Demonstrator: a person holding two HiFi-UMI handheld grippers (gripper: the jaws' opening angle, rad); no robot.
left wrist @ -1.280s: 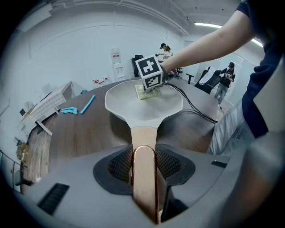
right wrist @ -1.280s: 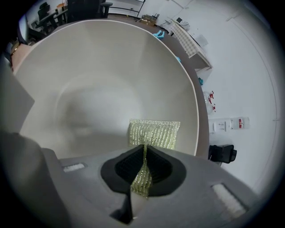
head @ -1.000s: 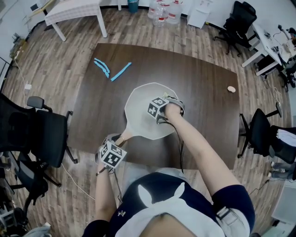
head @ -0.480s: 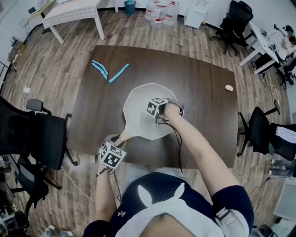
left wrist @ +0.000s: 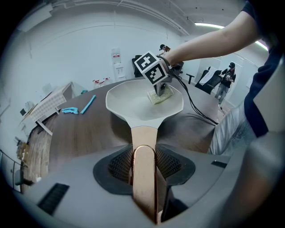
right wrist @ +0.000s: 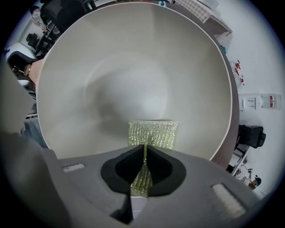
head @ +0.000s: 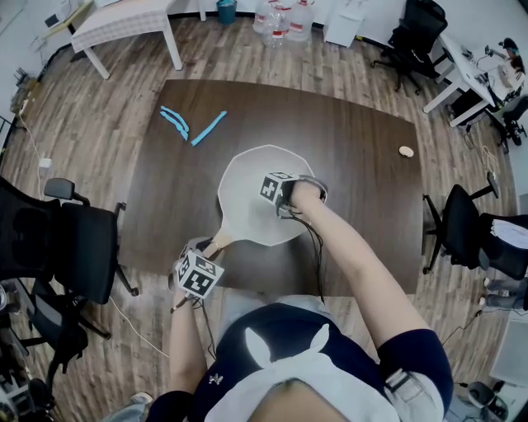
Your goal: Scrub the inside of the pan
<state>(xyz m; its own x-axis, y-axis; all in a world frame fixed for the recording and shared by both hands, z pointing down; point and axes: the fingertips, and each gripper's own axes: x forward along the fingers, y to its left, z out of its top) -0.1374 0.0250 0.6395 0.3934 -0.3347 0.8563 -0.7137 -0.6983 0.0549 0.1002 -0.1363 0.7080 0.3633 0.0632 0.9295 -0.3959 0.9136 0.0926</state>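
Observation:
A cream pan (head: 247, 177) lies on the dark wooden table (head: 363, 173), its copper-coloured handle (head: 220, 242) pointing toward me. My left gripper (head: 209, 254) is shut on that handle (left wrist: 144, 178), which runs between its pads. Over the pan's right half, my right gripper (head: 281, 203) points steeply down and is shut on a yellow-green scrubbing cloth (right wrist: 152, 132). The cloth's lower edge lies flat against the pan's inner wall (right wrist: 124, 75). In the left gripper view the cloth (left wrist: 161, 95) sits under the right gripper's marker cube (left wrist: 151, 67), inside the pan (left wrist: 127, 103).
Light blue strips (head: 194, 124) lie on the table's far left. A small tan round object (head: 405, 152) sits at the far right. Black office chairs (head: 58, 239) (head: 462, 235) stand at both sides of the table, and a white table (head: 124, 21) stands beyond.
My right gripper has slid a little across the pan's inside with the cloth and tipped slightly. The left gripper and the handle have stayed where they were.

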